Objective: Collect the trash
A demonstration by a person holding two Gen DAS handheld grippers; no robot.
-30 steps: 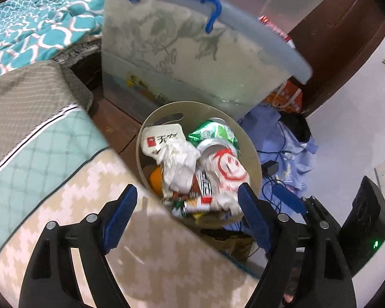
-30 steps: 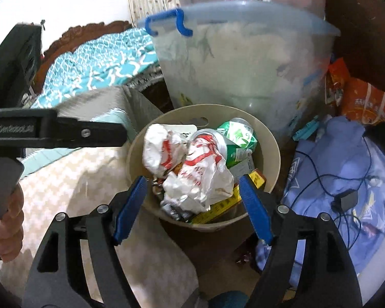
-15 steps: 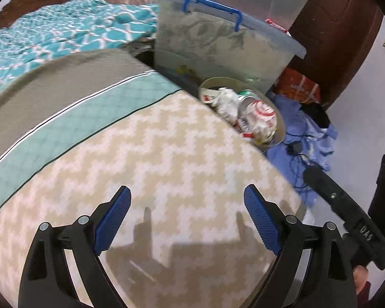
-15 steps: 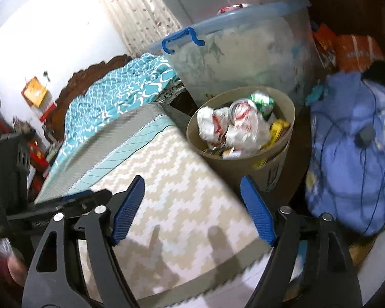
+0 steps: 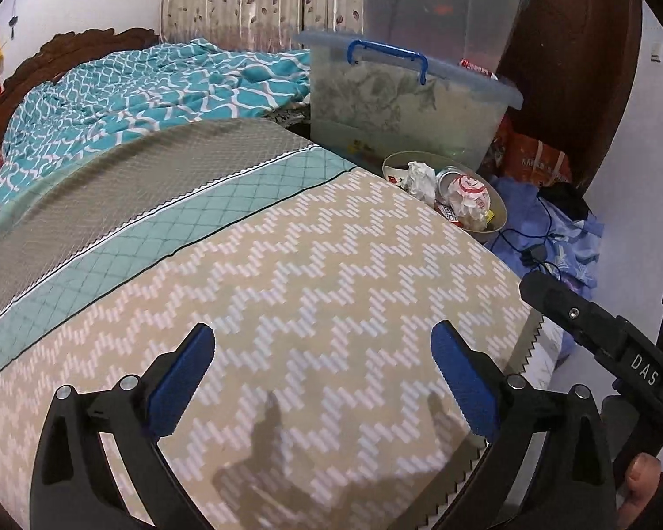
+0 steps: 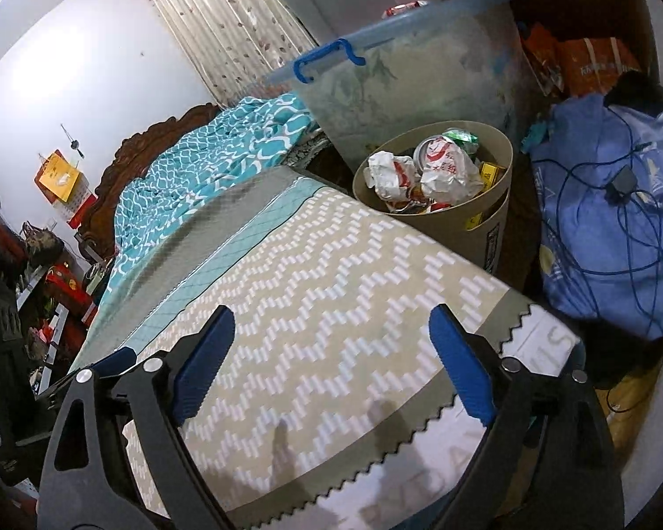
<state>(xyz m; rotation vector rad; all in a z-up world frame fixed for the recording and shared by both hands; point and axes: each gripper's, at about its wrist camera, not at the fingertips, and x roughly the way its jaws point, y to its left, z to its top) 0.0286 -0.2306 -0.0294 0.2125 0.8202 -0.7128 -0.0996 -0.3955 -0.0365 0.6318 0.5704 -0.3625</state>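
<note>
Hovering over the zigzag mat [image 5: 314,291], both tongs empty. Left gripper [image 5: 322,380] and right gripper [image 6: 331,362]: jaws spread wide and opening, nothing between the pads. Trash bin [image 6: 486,221], upper right of frame in both views, packed with crumpled wrappers [image 6: 446,172]. Judged step: between drops. Next move calls for finding loose trash; none visible on the mat.

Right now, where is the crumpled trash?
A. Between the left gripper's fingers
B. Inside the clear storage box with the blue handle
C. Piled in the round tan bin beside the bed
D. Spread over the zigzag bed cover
C. The crumpled wrappers and cans sit heaped in the tan bin next to the bed; nothing lies between either gripper's fingers.
</note>
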